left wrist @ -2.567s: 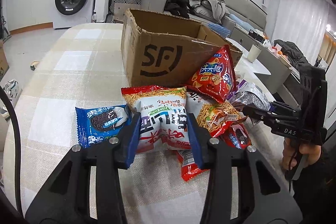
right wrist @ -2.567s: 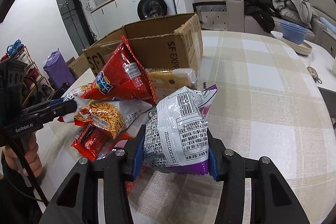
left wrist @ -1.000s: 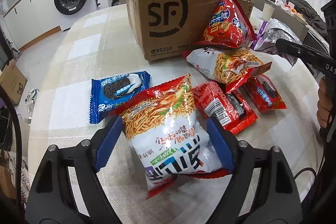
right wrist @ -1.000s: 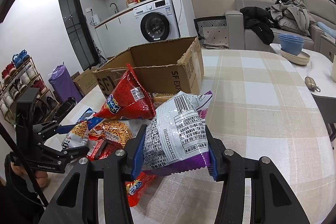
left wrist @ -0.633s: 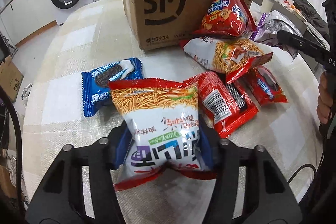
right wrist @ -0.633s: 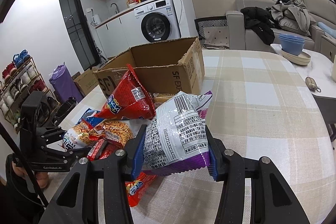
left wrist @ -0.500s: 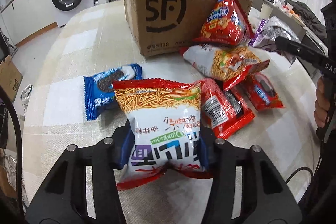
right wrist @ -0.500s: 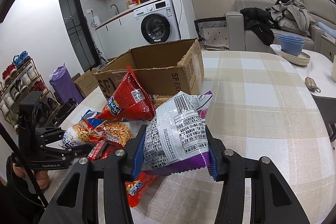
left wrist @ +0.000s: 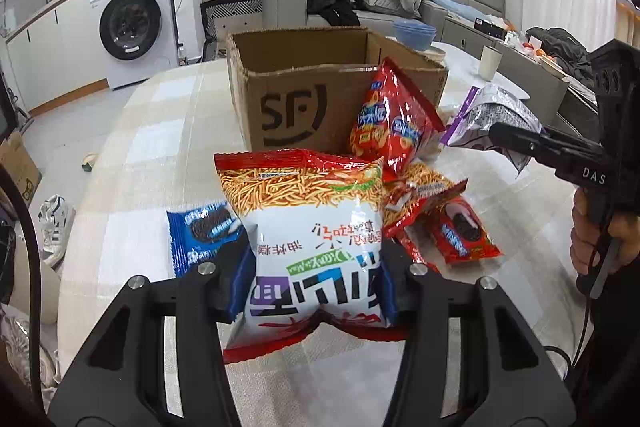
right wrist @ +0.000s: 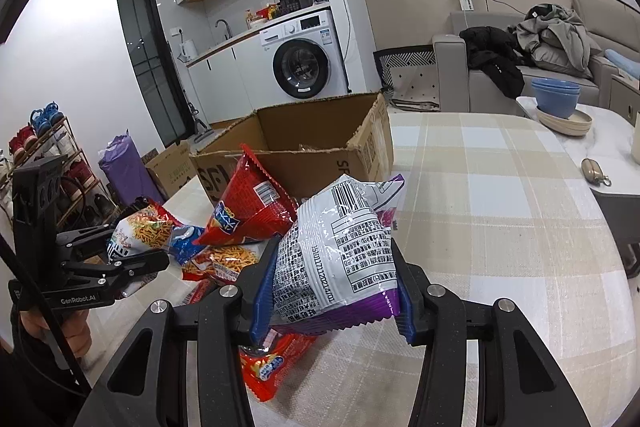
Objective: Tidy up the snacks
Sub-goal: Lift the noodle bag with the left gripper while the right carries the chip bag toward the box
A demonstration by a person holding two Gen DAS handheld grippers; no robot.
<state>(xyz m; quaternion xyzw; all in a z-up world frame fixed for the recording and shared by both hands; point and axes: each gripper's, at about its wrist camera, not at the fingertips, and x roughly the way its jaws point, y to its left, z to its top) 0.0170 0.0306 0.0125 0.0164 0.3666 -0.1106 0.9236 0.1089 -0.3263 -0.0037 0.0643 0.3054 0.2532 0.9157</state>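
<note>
While both grippers held snack bags above the table, the scene read as follows.

Noodle snack bag: a white and red bag (left wrist: 316,247) printed with fried noodle sticks stood upright in the left wrist view, lifted clear of the table, in front of the box.

Left gripper: the left gripper (left wrist: 314,287) pinched this bag low on both sides, its blue pads pressed into the wrapper.

Silver and purple bag: a crinkled bag (right wrist: 340,251) with a barcode and small print faced the right wrist camera, raised above the table, just in front of the box's near corner.

Right gripper: the right gripper (right wrist: 330,291) was clamped on that bag's lower half, blue pads against both edges.

Other snacks: a blue cookie pack (left wrist: 202,233) lay flat on the table to the left of the noodle bag. A red chip bag (left wrist: 390,123) leaned against the box front. A second noodle bag (left wrist: 420,195) and a red cookie pack (left wrist: 460,231) lay to the right.

Cardboard box: an open brown box (left wrist: 296,103) with a black logo stood on the table behind the snacks.

Table: a beige checked cloth covered the table (right wrist: 500,195).

Room: a washing machine (right wrist: 304,65) and a sofa (right wrist: 452,63) piled with clothes stood beyond.
</note>
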